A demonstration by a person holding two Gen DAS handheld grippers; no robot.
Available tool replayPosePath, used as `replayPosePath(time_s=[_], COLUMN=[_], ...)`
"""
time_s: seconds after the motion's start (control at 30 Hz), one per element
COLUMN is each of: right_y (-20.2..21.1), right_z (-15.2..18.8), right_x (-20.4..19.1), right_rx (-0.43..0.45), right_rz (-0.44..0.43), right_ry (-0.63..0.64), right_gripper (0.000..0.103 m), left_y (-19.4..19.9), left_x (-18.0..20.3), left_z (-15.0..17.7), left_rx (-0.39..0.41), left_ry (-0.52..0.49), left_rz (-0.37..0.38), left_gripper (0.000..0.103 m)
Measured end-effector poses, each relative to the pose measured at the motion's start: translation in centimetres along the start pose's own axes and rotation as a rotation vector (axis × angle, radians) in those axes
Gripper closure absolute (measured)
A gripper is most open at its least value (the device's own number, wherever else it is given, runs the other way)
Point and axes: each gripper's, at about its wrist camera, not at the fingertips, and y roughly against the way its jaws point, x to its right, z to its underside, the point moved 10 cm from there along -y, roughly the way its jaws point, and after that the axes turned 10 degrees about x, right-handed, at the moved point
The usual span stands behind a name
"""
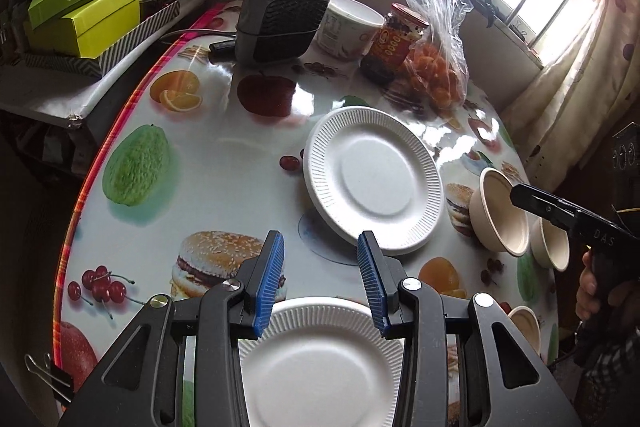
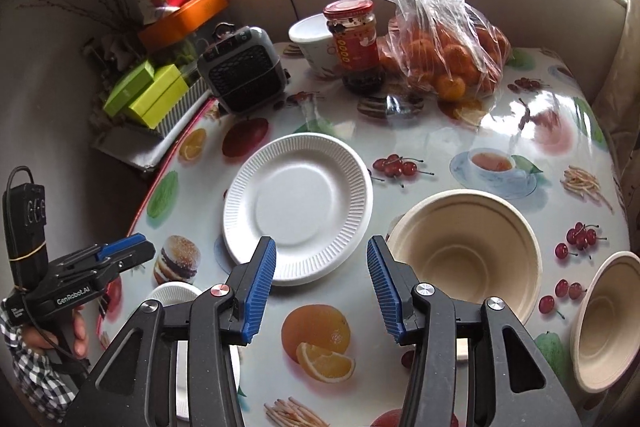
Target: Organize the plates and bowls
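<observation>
Nearest the left wrist view, the left claw point(image 1: 321, 281) is seen with its blue pads apart and nothing between them; it is held above a white ribbed paper plate point(image 1: 320, 359) lying flat at the near edge of the surface point(image 1: 224, 163). In the right wrist view, the right claw point(image 2: 321, 285) is likewise seen parted and empty, held over the printed orange on the fruit-patterned cloth.

Just beyond both claws, a second white paper plate point(image 2: 298, 209) is observed, lying flat near the middle of the surface. To its right, a beige paper bowl point(image 2: 466, 255) is seen upright and empty. A further beige bowl point(image 2: 608, 323) is recorded at the right edge, apart from the first. In the left wrist view a third bowl rim point(image 1: 526, 327) is partly hidden behind the claw's arm.

At the far side of the surface, a small grey fan heater point(image 2: 244, 75) is noted to the left, a white tub point(image 2: 312, 47) behind a red-lidded jar point(image 2: 354, 43), and a clear plastic bag of oranges point(image 2: 444, 59) just beside the jar. Off the surface to the left, lime-green boxes point(image 1: 84, 15) are stacked on a side shelf.
</observation>
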Motion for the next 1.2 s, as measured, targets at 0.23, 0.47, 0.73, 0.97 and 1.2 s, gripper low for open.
replayPosePath(time_s=[0.23, 0.47, 0.73, 0.97, 1.2], right_y=[-3.5, -7.2, -9.8, -11.2, -12.0], right_z=[-1.8, -2.1, -2.0, -1.6, -1.3], right_x=[1.7, 2.6, 3.3, 3.6, 3.6], right_rx=[-0.032, -0.086, -0.126, -0.159, -0.173], right_rz=[0.000, -0.017, -0.024, -0.030, -0.036], right_ry=[-0.021, -0.041, -0.044, -0.050, -0.050], right_gripper=[0.056, 0.056, 0.056, 0.056, 0.056], left_y=[-3.0, -5.5, -7.1, -8.4, -9.1], left_x=[0.0, -0.7, -1.4, -0.9, -0.9], left_z=[-1.2, -1.5, -1.7, -1.4, -1.0], left_rx=[-0.031, -0.065, -0.087, -0.118, -0.139], left_ry=[0.021, 0.054, 0.066, 0.078, 0.079], left_rz=[-0.009, -0.026, -0.026, 0.001, -0.003], left_gripper=[0.063, 0.063, 0.063, 0.063, 0.063])
